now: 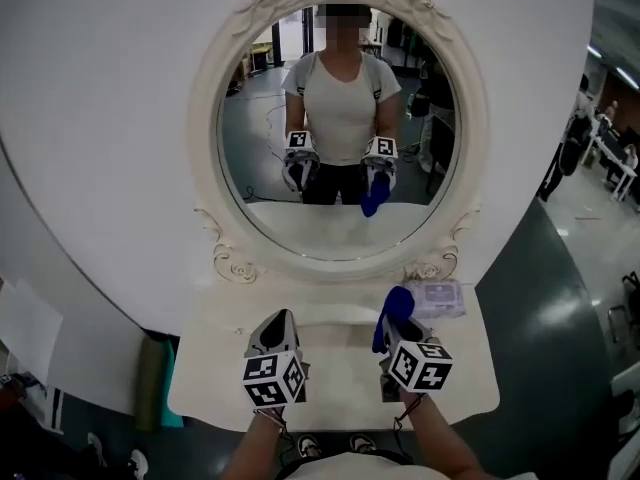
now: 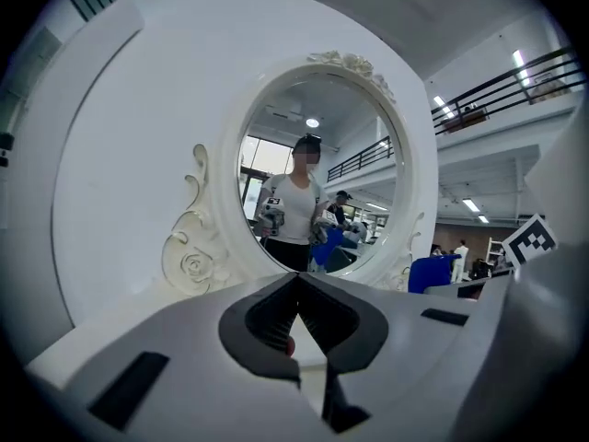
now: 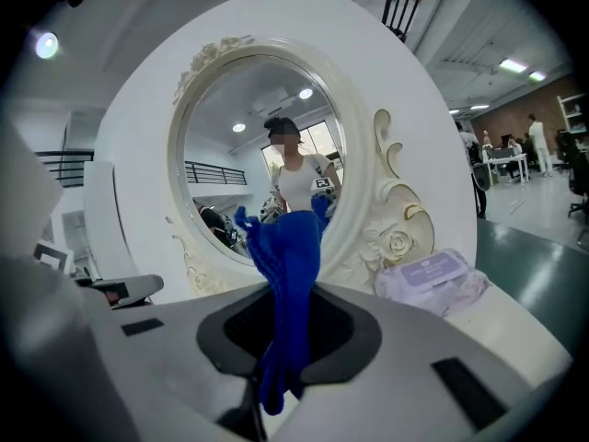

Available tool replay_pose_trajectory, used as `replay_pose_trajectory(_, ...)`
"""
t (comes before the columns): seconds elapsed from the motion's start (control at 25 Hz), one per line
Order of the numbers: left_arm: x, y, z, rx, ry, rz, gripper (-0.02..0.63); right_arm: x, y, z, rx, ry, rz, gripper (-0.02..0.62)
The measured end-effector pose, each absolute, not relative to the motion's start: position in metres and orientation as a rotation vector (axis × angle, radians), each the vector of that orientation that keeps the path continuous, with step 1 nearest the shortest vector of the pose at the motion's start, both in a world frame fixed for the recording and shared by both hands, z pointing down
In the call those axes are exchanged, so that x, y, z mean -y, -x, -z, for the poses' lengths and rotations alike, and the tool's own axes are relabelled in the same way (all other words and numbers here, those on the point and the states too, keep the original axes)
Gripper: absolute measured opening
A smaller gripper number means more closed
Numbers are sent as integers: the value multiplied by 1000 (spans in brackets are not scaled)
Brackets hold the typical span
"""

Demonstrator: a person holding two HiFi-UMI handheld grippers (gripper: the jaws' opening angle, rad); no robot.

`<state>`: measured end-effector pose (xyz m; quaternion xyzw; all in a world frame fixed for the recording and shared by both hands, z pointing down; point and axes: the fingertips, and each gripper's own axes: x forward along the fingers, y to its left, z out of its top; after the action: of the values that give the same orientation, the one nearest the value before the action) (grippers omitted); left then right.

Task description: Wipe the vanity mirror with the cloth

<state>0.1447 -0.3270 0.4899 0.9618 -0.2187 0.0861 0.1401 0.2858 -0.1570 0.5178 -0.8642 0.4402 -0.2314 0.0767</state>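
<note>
A: Step in hand?
B: Approach. The cloth point(image 3: 285, 265) is gripped but wiping has not begun. The right claw point(image 1: 400, 330) is clamped on the blue cloth, whose free end stands up out of the jaws toward 12 o'clock. It is over the table point(image 1: 340, 393), well apart from the vanity mirror point(image 1: 345, 128).

A: Left claw point(image 2: 296, 282)?
B: Jaws pressed together with nothing between them. It hovers at 9 o'clock of the right claw.

A: Next move?
B: My judgement: lift the right claw toward 12 o'clock and press the cloth's free end to the glass, so that fabric touches and not the jaw tips. Keep clear of the carved frame and of the wipes packet point(image 1: 437, 298) at 2 o'clock
</note>
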Motion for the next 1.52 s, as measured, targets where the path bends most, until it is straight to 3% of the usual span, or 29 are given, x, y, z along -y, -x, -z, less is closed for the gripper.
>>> replay_pose_trajectory(0.36,340,-174,-488,429,-2838,-291,3,179,-252,-519,-1312,2623,696,66)
replay_pose_trajectory(0.6,370,-187,-416,408,-2964,-168,3,236,-255,-455,-1649,2685,542,66)
replay_pose_trajectory(1.04,409,-195,-278,402,-3116,8,3,321,-248,-292,-2217,2906,-97,66)
replay_pose_trajectory(1.52,476,-194,-114,725,-3221,198,3,395,-264,-131,-2035,3340,-797,66)
